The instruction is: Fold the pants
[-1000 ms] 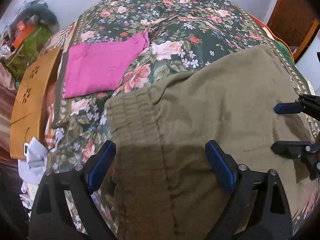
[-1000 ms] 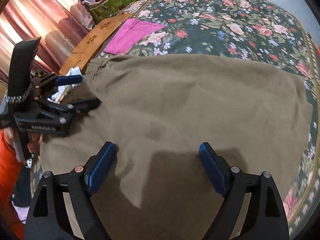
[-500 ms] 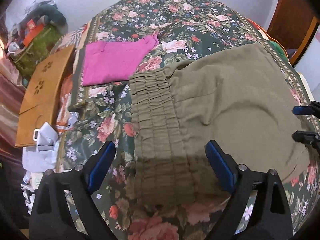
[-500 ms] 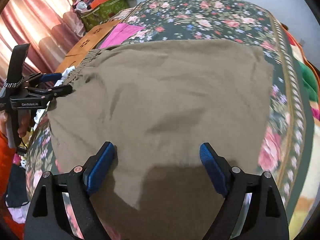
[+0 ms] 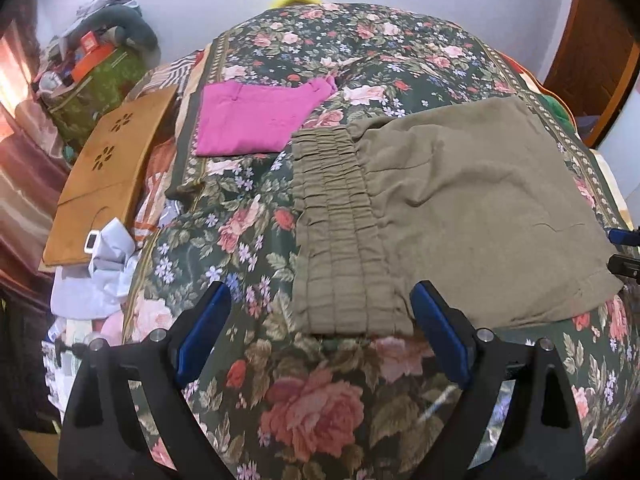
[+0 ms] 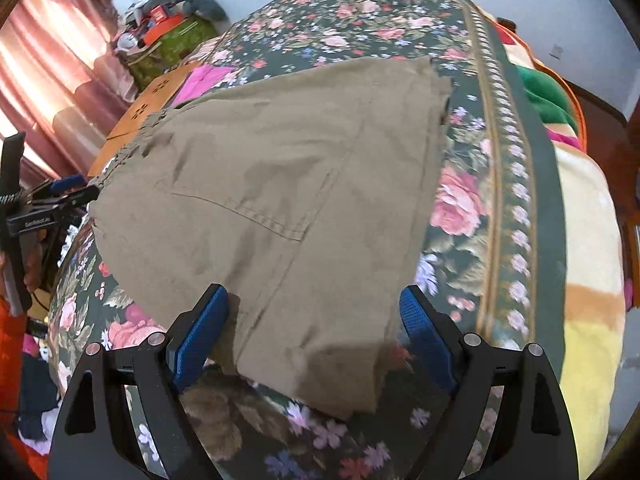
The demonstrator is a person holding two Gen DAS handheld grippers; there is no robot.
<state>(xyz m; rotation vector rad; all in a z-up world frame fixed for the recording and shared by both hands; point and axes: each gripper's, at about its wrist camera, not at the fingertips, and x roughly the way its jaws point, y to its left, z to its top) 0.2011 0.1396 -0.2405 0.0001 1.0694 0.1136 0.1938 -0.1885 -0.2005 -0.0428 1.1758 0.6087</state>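
Observation:
Olive-brown pants (image 5: 460,208) lie folded flat on the floral bedspread (image 5: 316,392), elastic waistband (image 5: 340,232) at the left. They also show in the right wrist view (image 6: 280,200). My left gripper (image 5: 320,332) is open and empty, hovering just in front of the waistband's near edge. My right gripper (image 6: 312,328) is open and empty over the pants' near corner. The left gripper also shows at the left edge of the right wrist view (image 6: 76,190), and the right gripper at the right edge of the left wrist view (image 5: 624,250).
A folded magenta garment (image 5: 256,124) lies on the bed beyond the waistband. A wooden board (image 5: 108,176) and white clothes (image 5: 96,272) sit off the bed's left side, with a cluttered green box (image 5: 96,80) behind. Blankets (image 6: 584,216) lie at the bed's right side.
Both grippers have pulled back and up from the pants, which now lie released on the bed; more of the bedspread shows in front of each gripper.

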